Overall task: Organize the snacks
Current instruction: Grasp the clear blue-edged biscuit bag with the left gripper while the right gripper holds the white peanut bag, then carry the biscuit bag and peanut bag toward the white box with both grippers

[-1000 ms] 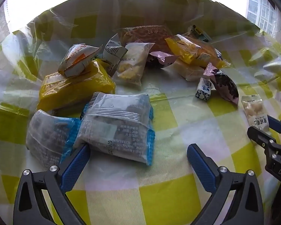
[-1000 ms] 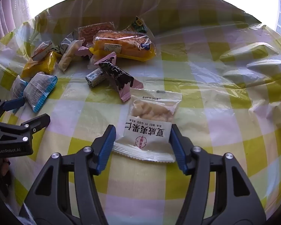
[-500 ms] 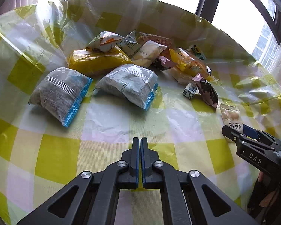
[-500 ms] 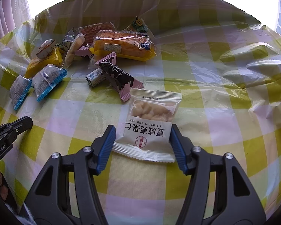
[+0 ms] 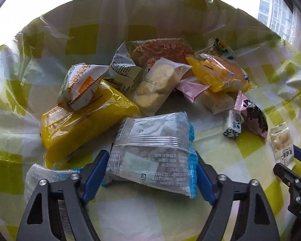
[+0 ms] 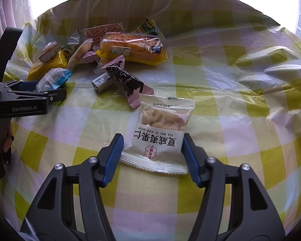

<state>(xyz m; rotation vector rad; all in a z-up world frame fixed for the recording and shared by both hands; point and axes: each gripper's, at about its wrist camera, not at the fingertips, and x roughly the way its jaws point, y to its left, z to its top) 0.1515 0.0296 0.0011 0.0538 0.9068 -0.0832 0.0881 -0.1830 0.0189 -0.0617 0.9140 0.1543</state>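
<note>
Both hand-held grippers bracket packets on the tabletop (image 6: 220,120).
Left hand-held gripper (image 5: 150,172) spread around blue-edged packet (image 5: 152,156); right hand-held gripper (image 6: 152,156) spread around nut packet (image 6: 160,130). Light, crinkly, slippery; likely pinch mid-body.

Left gripper (image 5: 149,172) and right gripper (image 6: 152,156) both spread wide.

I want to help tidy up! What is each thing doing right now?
Left claw: open around the blue-edged packet.
Blue-edged packet: sealed, lying between the fingers.
Right claw: open around the nut packet.
Nut packet: sealed, flat on the cloth.
Yellow packet: sealed, with a small packet on top.
Tablecloth: wrinkled.
</note>
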